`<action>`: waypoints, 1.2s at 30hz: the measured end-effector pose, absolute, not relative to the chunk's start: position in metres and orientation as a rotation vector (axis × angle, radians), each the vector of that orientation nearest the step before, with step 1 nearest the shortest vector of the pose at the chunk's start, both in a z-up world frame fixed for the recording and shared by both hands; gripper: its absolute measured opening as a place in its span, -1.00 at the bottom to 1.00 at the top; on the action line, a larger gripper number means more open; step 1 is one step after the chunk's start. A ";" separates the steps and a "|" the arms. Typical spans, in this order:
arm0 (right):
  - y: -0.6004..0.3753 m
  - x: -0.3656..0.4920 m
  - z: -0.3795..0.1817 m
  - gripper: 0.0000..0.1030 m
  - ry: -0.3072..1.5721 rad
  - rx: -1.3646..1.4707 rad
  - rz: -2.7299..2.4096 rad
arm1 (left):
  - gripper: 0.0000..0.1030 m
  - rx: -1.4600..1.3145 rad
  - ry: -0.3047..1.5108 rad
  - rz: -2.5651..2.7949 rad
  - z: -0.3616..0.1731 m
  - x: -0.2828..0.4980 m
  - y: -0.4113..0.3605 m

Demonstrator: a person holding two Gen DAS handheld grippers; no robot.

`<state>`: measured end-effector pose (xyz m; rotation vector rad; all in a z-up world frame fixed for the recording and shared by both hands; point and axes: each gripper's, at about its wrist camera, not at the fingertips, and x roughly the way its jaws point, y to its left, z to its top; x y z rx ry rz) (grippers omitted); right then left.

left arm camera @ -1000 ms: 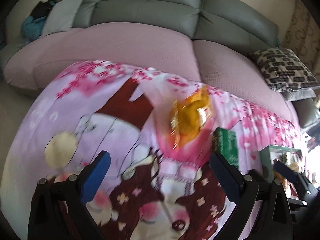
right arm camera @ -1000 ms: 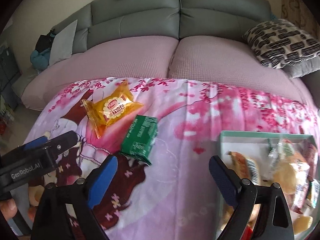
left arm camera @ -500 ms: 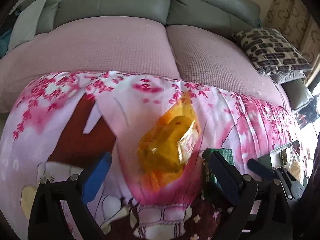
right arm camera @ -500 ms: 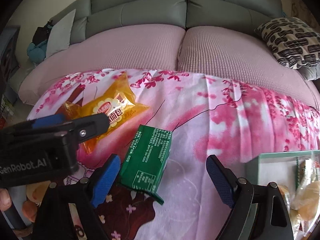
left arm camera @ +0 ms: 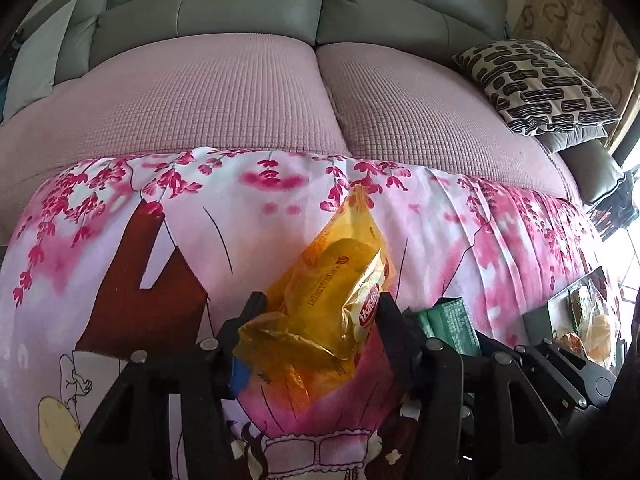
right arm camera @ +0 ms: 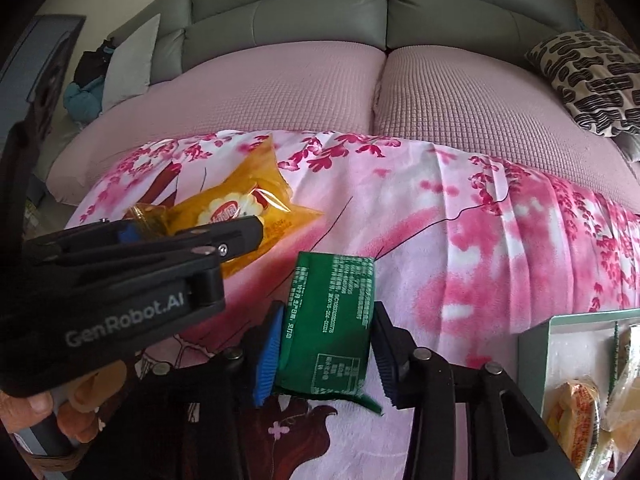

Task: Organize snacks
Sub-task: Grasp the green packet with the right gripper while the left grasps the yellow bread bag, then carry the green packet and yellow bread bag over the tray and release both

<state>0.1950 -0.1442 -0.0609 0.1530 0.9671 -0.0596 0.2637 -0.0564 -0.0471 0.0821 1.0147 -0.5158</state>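
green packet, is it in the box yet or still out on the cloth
Out. The green packet lies on the pink cloth, left of the box, between the closing jaws of the right gripper.

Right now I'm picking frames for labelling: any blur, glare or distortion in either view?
Left wrist view: sharp, fisheye bends the sofa; window glare blows out the right edge; yellow snack pack shiny. Right wrist view: sharp, green packet print legible, corners dark.

Both tongs [left arm camera: 316, 320] [right arm camera: 324, 354] now around snacks
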 end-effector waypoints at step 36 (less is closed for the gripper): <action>-0.201 -0.007 0.032 -0.17 0.812 0.235 -0.135 | 0.02 -0.170 0.812 -0.385 0.028 0.058 -0.052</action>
